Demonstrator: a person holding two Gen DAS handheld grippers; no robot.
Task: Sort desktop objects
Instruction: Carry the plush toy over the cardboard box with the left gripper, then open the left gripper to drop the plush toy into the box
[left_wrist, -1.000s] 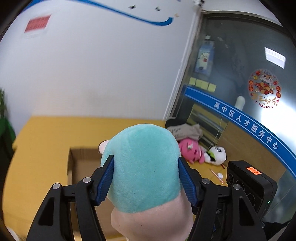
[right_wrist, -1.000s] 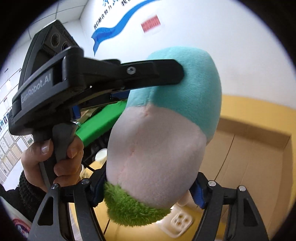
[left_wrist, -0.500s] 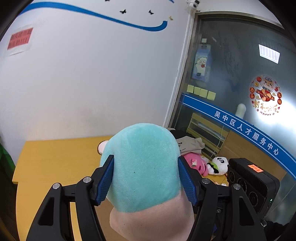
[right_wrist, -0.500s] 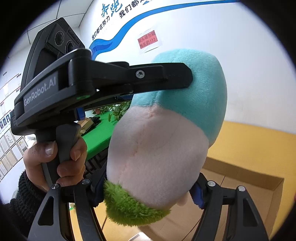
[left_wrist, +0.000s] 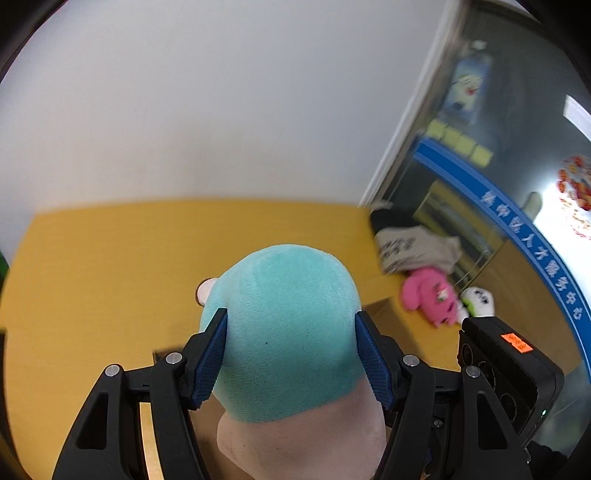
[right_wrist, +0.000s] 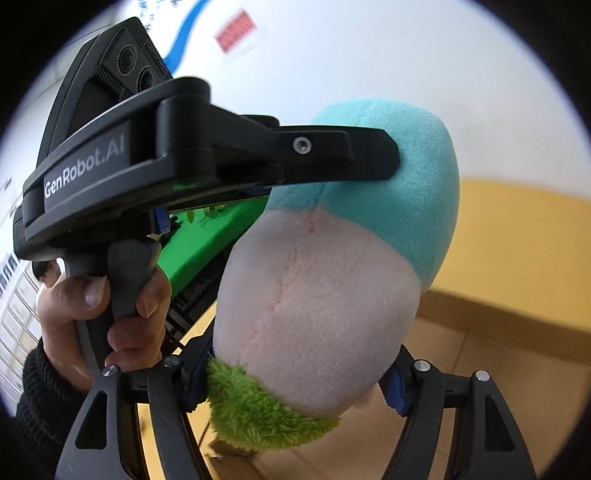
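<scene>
A big plush toy, teal on top, pale pink below with a green fuzzy end, is held in the air by both grippers. My left gripper is shut on its teal part, blue pads pressed into both sides. My right gripper is shut on the pink lower part near the green end. The left gripper's body and the hand holding it show in the right wrist view. An open cardboard box lies below the toy.
A yellow desk runs to a white wall. At its right end lie a pink plush, a white panda plush and a grey cloth bag. A glass partition stands at the right. A green surface lies at the left.
Both grippers have tilted downward with the toy still held; the desk and box fill more of the views than half a second ago. The grip has not changed.
</scene>
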